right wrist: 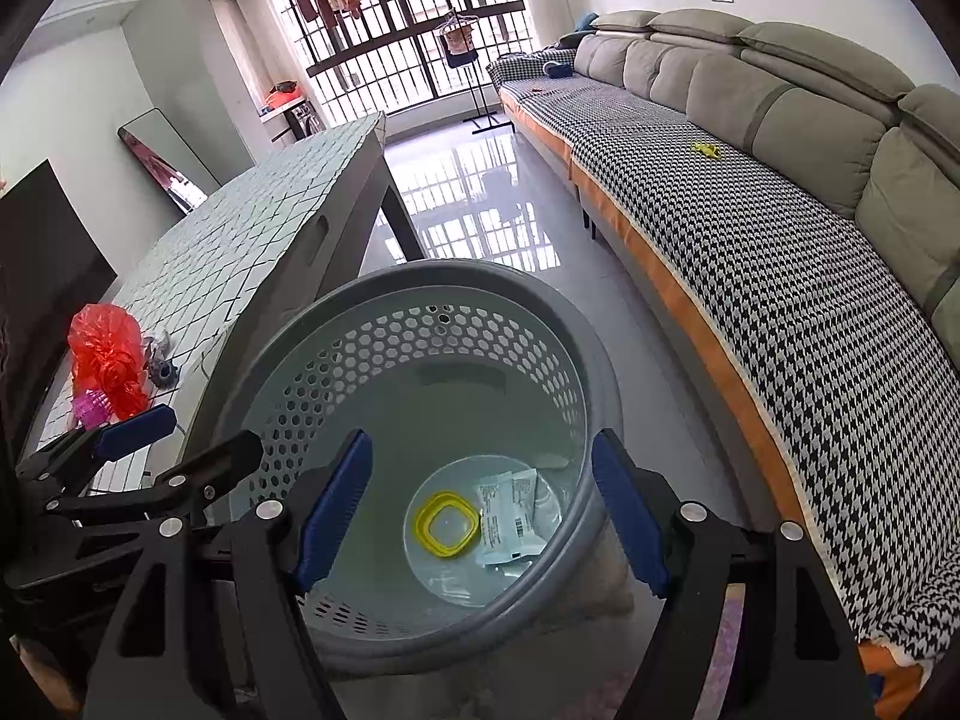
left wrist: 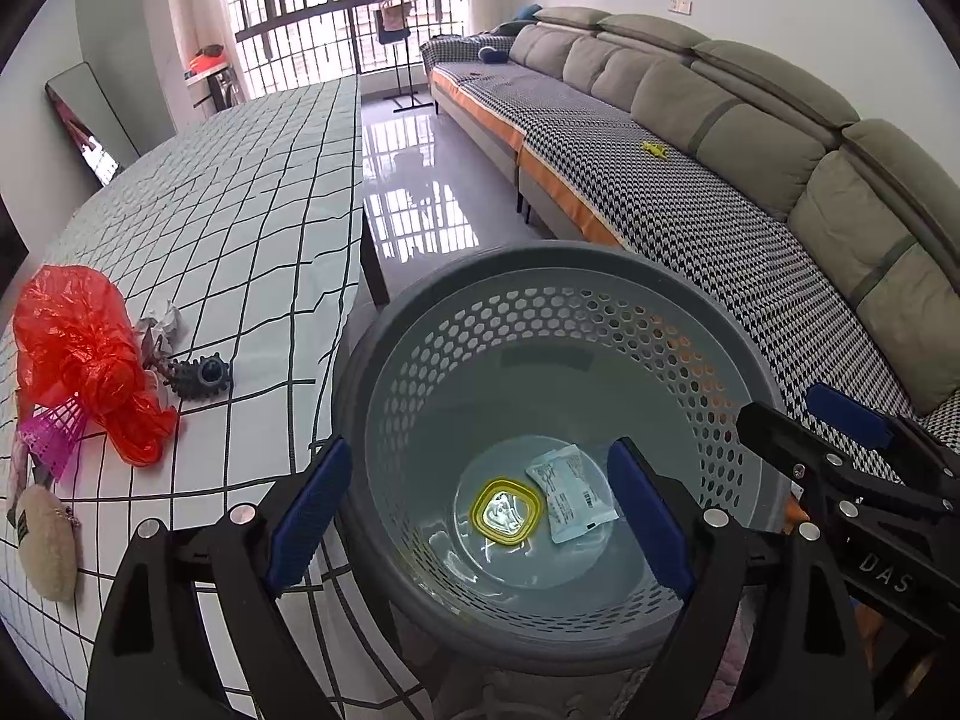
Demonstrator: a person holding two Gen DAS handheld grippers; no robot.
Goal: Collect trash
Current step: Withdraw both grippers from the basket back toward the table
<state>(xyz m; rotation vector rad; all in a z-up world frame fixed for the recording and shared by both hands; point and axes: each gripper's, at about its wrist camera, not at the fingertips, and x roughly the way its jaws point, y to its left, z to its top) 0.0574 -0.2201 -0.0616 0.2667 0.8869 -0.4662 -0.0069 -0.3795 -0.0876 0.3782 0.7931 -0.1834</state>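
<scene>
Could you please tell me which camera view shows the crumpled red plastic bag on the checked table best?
The left wrist view: the crumpled red plastic bag is large and close. In the right wrist view it appears small and far off.

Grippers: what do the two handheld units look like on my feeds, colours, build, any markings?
Both match. The left gripper and right gripper each have two angular black arms with cut-out slots and round silver bolt heads, ending in fingers faced with ribbed blue pads. In the left wrist view, the right unit's black body carries pale lettering that reads "DAS". No cables, hands or sleeves are visible.
</scene>
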